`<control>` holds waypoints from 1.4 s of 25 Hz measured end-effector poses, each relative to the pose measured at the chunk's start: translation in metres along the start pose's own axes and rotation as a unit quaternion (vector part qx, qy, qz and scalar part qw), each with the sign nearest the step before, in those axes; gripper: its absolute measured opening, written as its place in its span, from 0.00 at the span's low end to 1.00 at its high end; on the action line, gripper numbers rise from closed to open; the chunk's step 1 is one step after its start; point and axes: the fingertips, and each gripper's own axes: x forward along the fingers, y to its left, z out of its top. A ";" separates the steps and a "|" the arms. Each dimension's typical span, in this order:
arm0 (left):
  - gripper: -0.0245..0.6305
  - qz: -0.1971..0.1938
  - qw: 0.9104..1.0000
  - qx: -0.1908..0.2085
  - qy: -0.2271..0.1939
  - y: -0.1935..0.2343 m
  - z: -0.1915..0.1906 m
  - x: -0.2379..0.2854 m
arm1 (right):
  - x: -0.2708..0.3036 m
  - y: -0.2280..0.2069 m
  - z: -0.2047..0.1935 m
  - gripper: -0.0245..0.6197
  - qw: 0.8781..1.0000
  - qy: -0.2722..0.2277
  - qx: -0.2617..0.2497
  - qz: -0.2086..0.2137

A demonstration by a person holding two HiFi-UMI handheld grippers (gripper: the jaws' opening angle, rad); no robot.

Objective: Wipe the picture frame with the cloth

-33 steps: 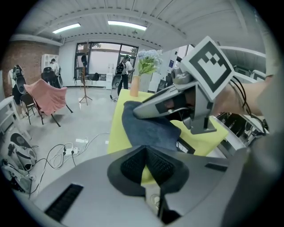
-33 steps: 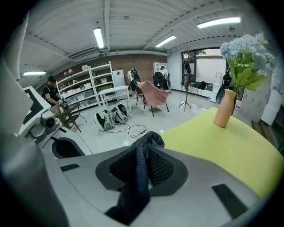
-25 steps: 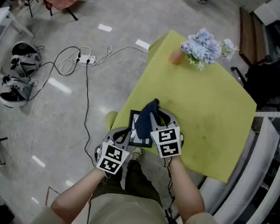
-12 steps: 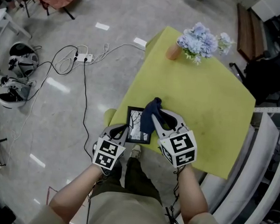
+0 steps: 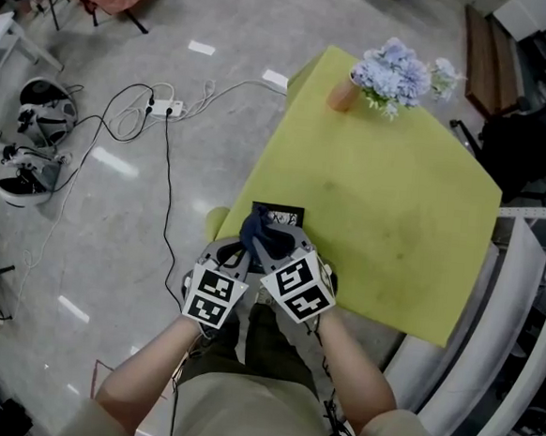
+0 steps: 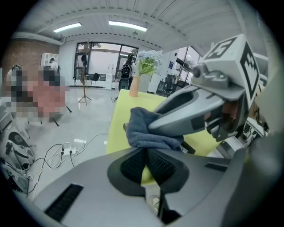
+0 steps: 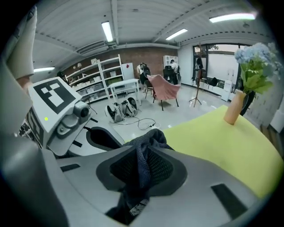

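**Cloth pressed onto the frame, near the table's front edge**

Nearest the person, the left gripper (image 6: pixel 146 153) has its jaws drawn together, pad against pad, with nothing visible between them. It sits just short of the work, probably to steady the frame or block it from sliding off the table. Whether it actually touches the frame cannot be made out.

Beside it and crossing slightly in front, the right gripper (image 7: pixel 143 153) is clamped on a dark blue terry cloth (image 7: pixel 150 141). A fold of the cloth is pinched between the pads and the rest bunches out past the tips. Holding it as a wad gives a soft face to rub with, so this looks like the wiping step itself.

Just beyond both pairs of jaws is the black-rimmed picture frame (image 5: pixel 280 213). The cloth covers its near part and only its far strip shows in the head view. From the left gripper view the wad rests on the frame directly ahead of the closed tips.

The frame sits close to the front edge of the yellow-green table (image 5: pixel 396 203). Whether it lies flat or tilted is unclear.

At the far corner, well apart, stands a vase of pale blue flowers (image 5: pixel 392 76).
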 end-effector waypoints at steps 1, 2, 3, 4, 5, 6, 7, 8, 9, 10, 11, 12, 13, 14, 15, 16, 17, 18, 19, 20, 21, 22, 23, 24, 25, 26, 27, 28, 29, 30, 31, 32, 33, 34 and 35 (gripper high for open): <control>0.05 -0.001 1.000 0.001 0.001 0.000 0.000 0.000 | 0.000 -0.002 -0.004 0.15 1.000 0.000 0.015 0.001; 0.05 -0.003 1.000 0.001 0.001 0.000 0.000 0.000 | -0.001 -0.005 -0.009 0.15 1.000 0.000 0.031 0.002; 0.05 -0.004 1.000 0.001 0.001 0.000 0.000 0.000 | -0.002 -0.008 -0.013 0.15 0.999 0.000 0.043 0.002; 0.05 -0.006 1.000 0.000 0.001 0.000 0.000 0.000 | -0.004 -0.010 -0.018 0.15 0.999 0.003 0.048 0.000; 0.05 -0.007 1.000 -0.001 0.001 0.000 0.000 0.000 | -0.007 -0.013 -0.023 0.15 0.999 0.008 0.047 -0.004; 0.05 -0.008 1.000 0.000 0.000 0.000 0.000 0.001 | -0.011 -0.015 -0.028 0.15 0.999 0.015 0.046 -0.009; 0.05 -0.008 1.000 0.002 -0.001 0.000 0.000 0.000 | -0.015 -0.019 -0.033 0.15 0.999 0.020 0.044 -0.017; 0.05 -0.009 1.000 0.007 -0.001 0.000 0.000 0.000 | -0.021 -0.023 -0.036 0.15 0.998 0.022 0.043 -0.027; 0.05 -0.009 1.000 0.011 0.000 0.000 0.000 0.000 | -0.026 -0.027 -0.040 0.15 0.998 0.024 0.043 -0.040; 0.05 -0.009 1.000 0.014 0.001 0.000 -0.001 0.000 | -0.032 -0.032 -0.043 0.15 0.997 0.023 0.044 -0.051; 0.05 -0.010 1.000 0.015 0.001 -0.001 0.000 -0.001 | -0.038 -0.037 -0.046 0.14 0.997 0.021 0.049 -0.061; 0.05 -0.011 1.000 0.016 0.000 -0.001 0.000 0.000 | -0.043 -0.042 -0.048 0.14 0.996 0.019 0.055 -0.072; 0.05 -0.012 1.000 0.015 0.000 -0.001 0.000 0.000 | -0.048 -0.048 -0.051 0.14 0.994 0.020 0.059 -0.086; 0.05 -0.014 1.000 0.013 -0.001 0.000 0.000 0.000 | -0.054 -0.055 -0.055 0.13 0.992 0.024 0.058 -0.106; 0.05 -0.015 1.000 0.011 -0.002 0.000 0.000 0.000 | -0.059 -0.062 -0.058 0.13 0.990 0.030 0.053 -0.128; 0.05 -0.017 1.000 0.008 -0.003 0.000 -0.001 0.001 | -0.065 -0.069 -0.061 0.13 0.987 0.035 0.050 -0.147; 0.05 -0.019 1.000 0.005 -0.003 0.000 -0.001 0.001 | -0.070 -0.073 -0.062 0.13 0.985 0.034 0.052 -0.158; 0.05 -0.021 1.000 0.003 -0.004 0.000 -0.001 0.001 | -0.075 -0.074 -0.061 0.13 0.985 0.025 0.062 -0.159; 0.05 -0.022 1.000 0.001 -0.004 0.000 0.000 0.000 | -0.080 -0.072 -0.056 0.13 0.985 0.006 0.079 -0.153; 0.05 -0.024 1.000 0.000 -0.004 0.000 0.000 0.000 | -0.085 -0.067 -0.049 0.13 0.985 -0.018 0.099 -0.142; 0.05 -0.025 1.000 0.000 -0.004 0.000 0.000 0.000 | -0.089 -0.060 -0.039 0.13 0.984 -0.043 0.116 -0.129; 0.05 -0.026 1.000 0.000 -0.005 0.000 0.000 0.000 | -0.091 -0.051 -0.029 0.13 0.983 -0.065 0.126 -0.116; 0.05 -0.027 1.000 -0.001 -0.006 0.000 0.000 0.000 | -0.093 -0.041 -0.020 0.13 0.983 -0.082 0.130 -0.104; 0.05 -0.029 1.000 0.000 -0.007 0.000 0.000 0.000 | -0.092 -0.030 -0.013 0.13 0.983 -0.092 0.129 -0.093; 0.05 -0.030 1.000 0.001 -0.007 -0.001 -0.001 0.001 | -0.089 -0.019 -0.007 0.13 0.984 -0.097 0.126 -0.081; 0.05 -0.032 0.999 0.004 -0.007 -0.001 -0.001 0.001 | -0.085 -0.008 -0.004 0.13 0.985 -0.097 0.123 -0.069; 0.05 -0.033 0.999 0.008 -0.007 -0.001 -0.001 0.000 | -0.080 0.002 -0.002 0.13 0.986 -0.095 0.123 -0.057; 0.05 -0.034 0.999 0.012 -0.007 -0.001 -0.001 0.000 | -0.074 0.011 -0.003 0.13 0.987 -0.091 0.126 -0.046; 0.05 -0.036 0.999 0.015 -0.008 -0.001 -0.001 0.000 | -0.067 0.019 -0.004 0.13 0.987 -0.087 0.131 -0.034; 0.05 -0.038 0.999 0.015 -0.009 -0.001 -0.001 0.000 | -0.061 0.026 -0.007 0.13 0.987 -0.083 0.137 -0.025; 0.05 -0.041 0.999 0.013 -0.012 -0.001 -0.001 0.000 | -0.055 0.030 -0.010 0.13 0.987 -0.080 0.141 -0.019; 0.05 -0.044 0.999 0.010 -0.014 -0.001 -0.001 0.000 | -0.049 0.033 -0.013 0.13 0.986 -0.076 0.146 -0.017; 0.05 -0.047 0.999 0.008 -0.016 -0.001 -0.001 0.000 | -0.043 0.033 -0.017 0.13 0.985 -0.072 0.153 -0.018; 0.05 -0.050 0.999 0.006 -0.018 -0.001 -0.001 -0.001 | -0.038 0.032 -0.021 0.13 0.984 -0.069 0.164 -0.020; 0.05 -0.052 0.998 0.007 -0.018 -0.001 0.000 -0.001 | -0.035 0.030 -0.026 0.13 0.981 -0.068 0.180 -0.020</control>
